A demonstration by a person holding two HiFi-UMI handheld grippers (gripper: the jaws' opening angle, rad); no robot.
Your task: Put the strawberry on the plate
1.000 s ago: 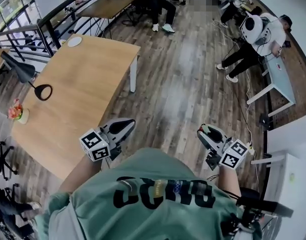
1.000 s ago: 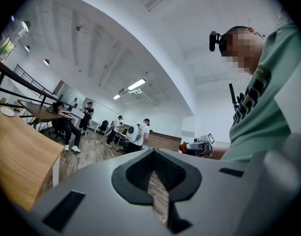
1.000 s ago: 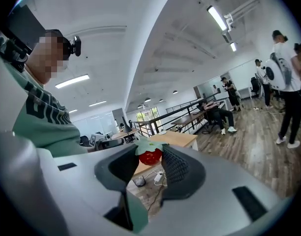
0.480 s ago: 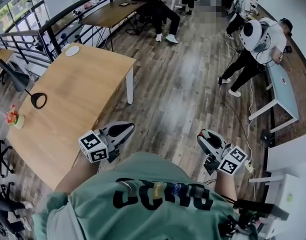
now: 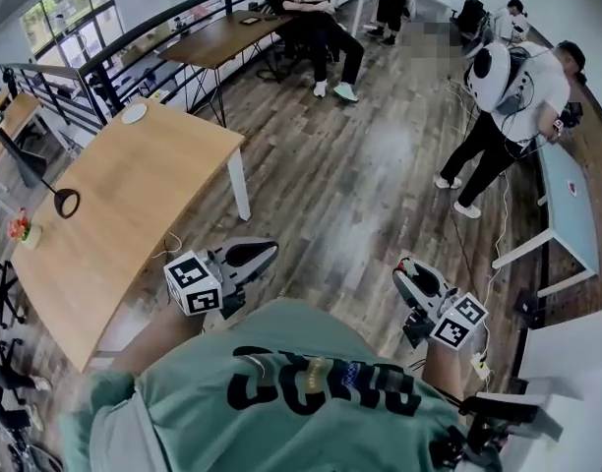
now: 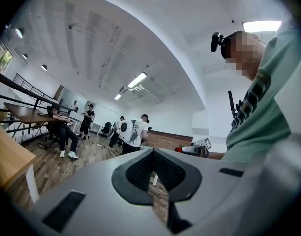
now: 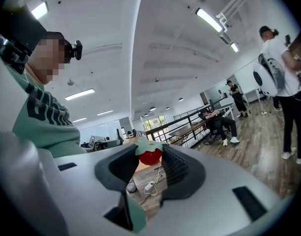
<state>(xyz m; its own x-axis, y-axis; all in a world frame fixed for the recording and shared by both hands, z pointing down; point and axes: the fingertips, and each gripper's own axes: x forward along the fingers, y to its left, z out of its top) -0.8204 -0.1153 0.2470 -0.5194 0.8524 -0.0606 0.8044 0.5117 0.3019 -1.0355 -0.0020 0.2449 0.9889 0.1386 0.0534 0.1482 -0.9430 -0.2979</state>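
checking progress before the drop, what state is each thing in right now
left gripper: jaws shut, nothing between them
right gripper: jaws shut on the strawberry
strawberry: pinched between the jaws, off any surface
plate: on the far corner of the wooden table, looks bare

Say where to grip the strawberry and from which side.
Grip the strawberry across its red body, just under the green cap, from both flanks, as the right gripper does: the body is round and full there, the cap thin.

Red, green-capped strawberry; light wooden table.
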